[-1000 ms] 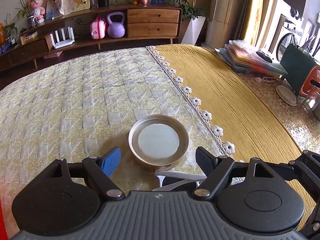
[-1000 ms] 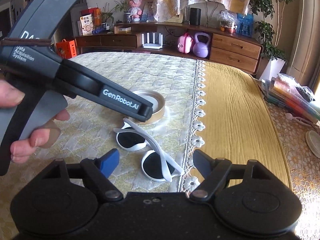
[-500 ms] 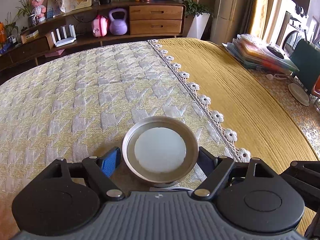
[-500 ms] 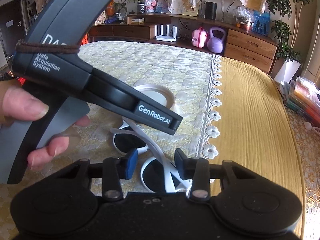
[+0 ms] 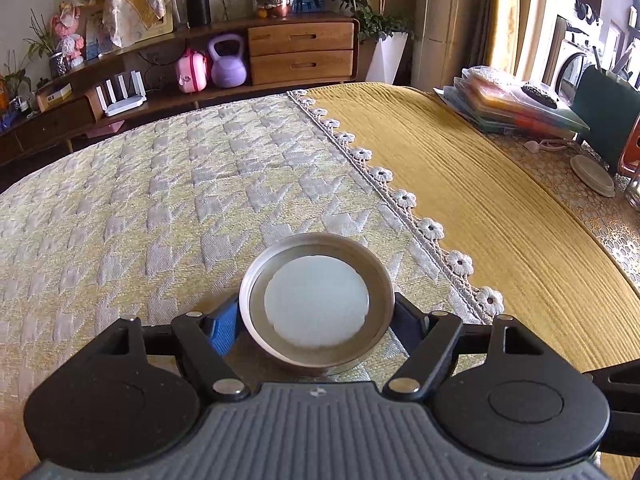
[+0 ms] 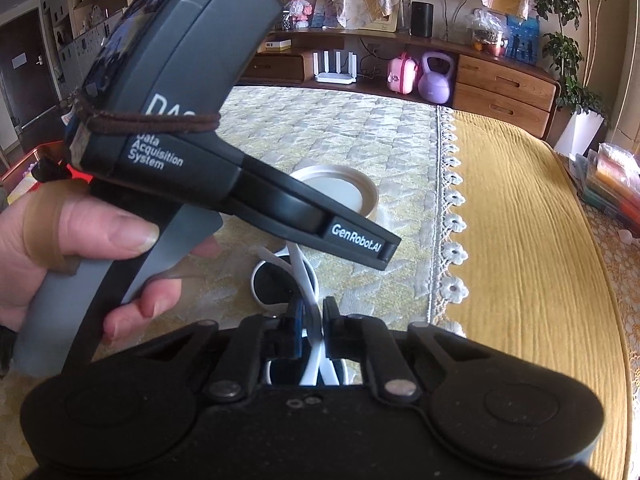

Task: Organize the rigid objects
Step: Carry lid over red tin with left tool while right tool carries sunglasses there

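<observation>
My right claw [image 6: 310,322] grips the sunglasses [image 6: 286,280]; left claw [image 5: 316,316] closing on the lid [image 5: 316,300] — next, lift both.

Brushed-metal lid [image 5: 316,304], matt white liner; glossy white plastic sunglasses [image 6: 304,280]; woven cloth [image 5: 160,208], textured; wood cabinet [image 5: 300,54].
</observation>
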The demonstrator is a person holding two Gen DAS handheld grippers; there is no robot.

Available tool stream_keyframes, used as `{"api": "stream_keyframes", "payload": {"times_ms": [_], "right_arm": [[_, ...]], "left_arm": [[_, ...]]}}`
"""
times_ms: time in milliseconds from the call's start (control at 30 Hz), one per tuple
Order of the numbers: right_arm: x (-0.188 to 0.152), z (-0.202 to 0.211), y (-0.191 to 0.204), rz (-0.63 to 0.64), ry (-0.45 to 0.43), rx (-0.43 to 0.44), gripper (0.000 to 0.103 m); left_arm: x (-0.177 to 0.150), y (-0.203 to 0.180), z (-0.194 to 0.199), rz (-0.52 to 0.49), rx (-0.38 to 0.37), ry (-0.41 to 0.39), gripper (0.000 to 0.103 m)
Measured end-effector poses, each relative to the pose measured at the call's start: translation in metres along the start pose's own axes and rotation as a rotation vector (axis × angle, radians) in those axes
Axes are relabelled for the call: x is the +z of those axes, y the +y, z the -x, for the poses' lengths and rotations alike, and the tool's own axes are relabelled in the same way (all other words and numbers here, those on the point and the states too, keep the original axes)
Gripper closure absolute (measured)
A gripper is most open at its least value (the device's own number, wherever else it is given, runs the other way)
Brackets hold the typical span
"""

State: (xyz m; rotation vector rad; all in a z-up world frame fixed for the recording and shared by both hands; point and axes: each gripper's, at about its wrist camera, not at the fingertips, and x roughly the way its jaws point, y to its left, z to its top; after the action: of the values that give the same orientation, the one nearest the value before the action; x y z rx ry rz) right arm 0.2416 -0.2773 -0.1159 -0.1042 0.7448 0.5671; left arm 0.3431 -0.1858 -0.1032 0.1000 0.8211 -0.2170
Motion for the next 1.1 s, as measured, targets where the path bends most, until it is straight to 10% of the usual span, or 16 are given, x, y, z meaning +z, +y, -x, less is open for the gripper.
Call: {"api": "stream_keyframes", "payload": {"times_ms": [1100], "right_arm": [[-0.008, 0.068, 0.062, -0.256, -0.056, -0.07, 0.099]], "left_arm": [[-0.063, 0.098, 0.16, 0.102, 0.022, -0.003, 0.026]]}}
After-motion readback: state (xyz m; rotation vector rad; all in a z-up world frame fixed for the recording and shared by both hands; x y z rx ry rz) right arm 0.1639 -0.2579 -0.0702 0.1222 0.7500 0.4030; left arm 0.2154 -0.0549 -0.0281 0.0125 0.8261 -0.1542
